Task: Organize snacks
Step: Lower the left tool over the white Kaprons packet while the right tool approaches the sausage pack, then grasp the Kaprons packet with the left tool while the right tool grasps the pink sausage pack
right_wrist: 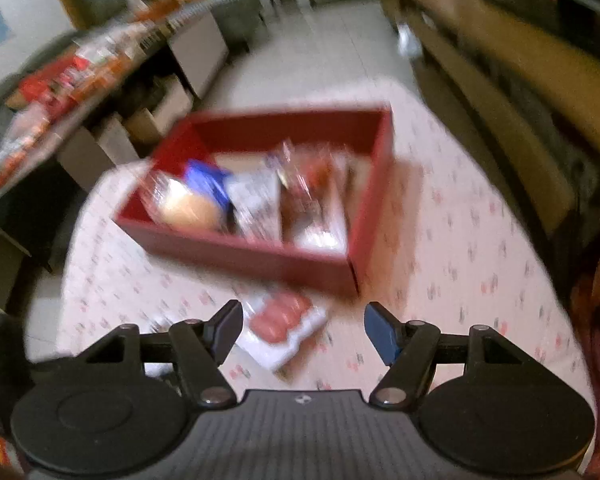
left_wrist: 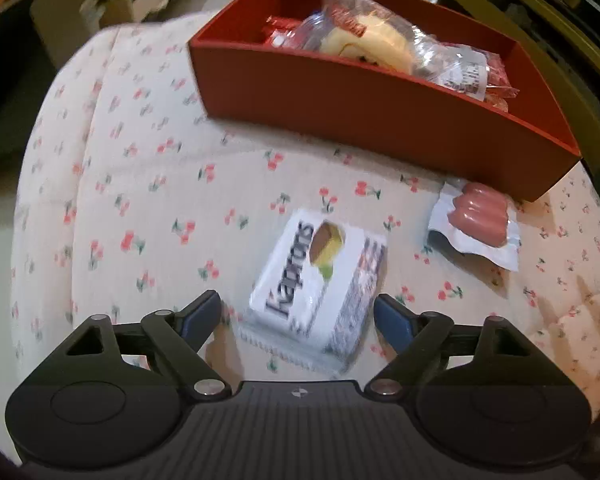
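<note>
Two snacks remain outside the red box (left_wrist: 380, 108), which stands toward the far edge of the table (left_wrist: 112, 184), on its cherry-print cloth. The box already holds several wrapped items, among them a round yellow bun in clear film (left_wrist: 364, 40). The step in hand appears to be the pickup of the loose items for transfer into the box.

**Left gripper (left_wrist: 298, 316).** It points steeply down over the white Kaprons packet (left_wrist: 320, 280), which lies flat near the middle of the table, well short of the box. The jaws stand apart on either side of the packet's near end. The blue pads (left_wrist: 198, 316) do not appear to press on the wrapper, so the packet is bracketed, not gripped.

**Right gripper (right_wrist: 304, 328).** It hangs above the sausage pack (right_wrist: 284, 324), which lies just beside the near wall of the box, toward its right-hand corner. The jaws are spread and nothing is between them. This view is blurred, so fine contact cannot be judged.

**Next move, as judged.**
1. Left: lower slightly, centre the packet between the pads, close until the wrapper is held.
2. Lift clear of the box wall before travelling over it.
3. Release into the free space at the left end of the box.
4. Right: descend onto the sausage pack and close across its width.

Caution: both wrappers are slick film and may slide out of a shallow grip.
</note>
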Demonstrator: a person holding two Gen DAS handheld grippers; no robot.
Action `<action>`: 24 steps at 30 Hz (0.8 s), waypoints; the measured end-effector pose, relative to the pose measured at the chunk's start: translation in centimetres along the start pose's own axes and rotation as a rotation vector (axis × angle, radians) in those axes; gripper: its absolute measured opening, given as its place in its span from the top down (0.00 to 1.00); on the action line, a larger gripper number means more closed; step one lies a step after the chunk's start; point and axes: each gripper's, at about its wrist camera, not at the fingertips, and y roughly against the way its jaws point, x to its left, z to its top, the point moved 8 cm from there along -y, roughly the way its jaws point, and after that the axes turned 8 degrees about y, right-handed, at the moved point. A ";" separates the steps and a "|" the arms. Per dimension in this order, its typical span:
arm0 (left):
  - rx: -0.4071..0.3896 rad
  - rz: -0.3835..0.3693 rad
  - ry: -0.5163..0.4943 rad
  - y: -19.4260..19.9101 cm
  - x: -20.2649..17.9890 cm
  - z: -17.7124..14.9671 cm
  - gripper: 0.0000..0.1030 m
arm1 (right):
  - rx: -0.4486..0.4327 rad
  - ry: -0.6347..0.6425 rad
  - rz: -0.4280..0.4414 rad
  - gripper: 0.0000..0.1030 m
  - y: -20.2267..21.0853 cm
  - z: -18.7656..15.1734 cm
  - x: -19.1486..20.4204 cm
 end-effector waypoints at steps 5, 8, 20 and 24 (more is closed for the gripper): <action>-0.040 -0.015 -0.122 -0.3 -1.1 -0.3 0.19 | 0.094 -0.080 -0.014 0.29 -2.7 -1.6 -0.4; -0.055 -0.051 -0.165 0.3 -1.5 -0.9 0.30 | 0.115 -0.120 -0.026 0.29 -4.3 -1.4 0.3; -0.069 -0.142 -0.131 1.2 -0.9 -1.8 0.19 | 0.130 -0.070 -0.190 0.14 -9.9 -0.6 4.6; -0.045 -0.159 -0.122 1.0 -0.5 -2.0 0.11 | 0.150 0.066 -0.210 0.23 -9.2 -1.8 4.7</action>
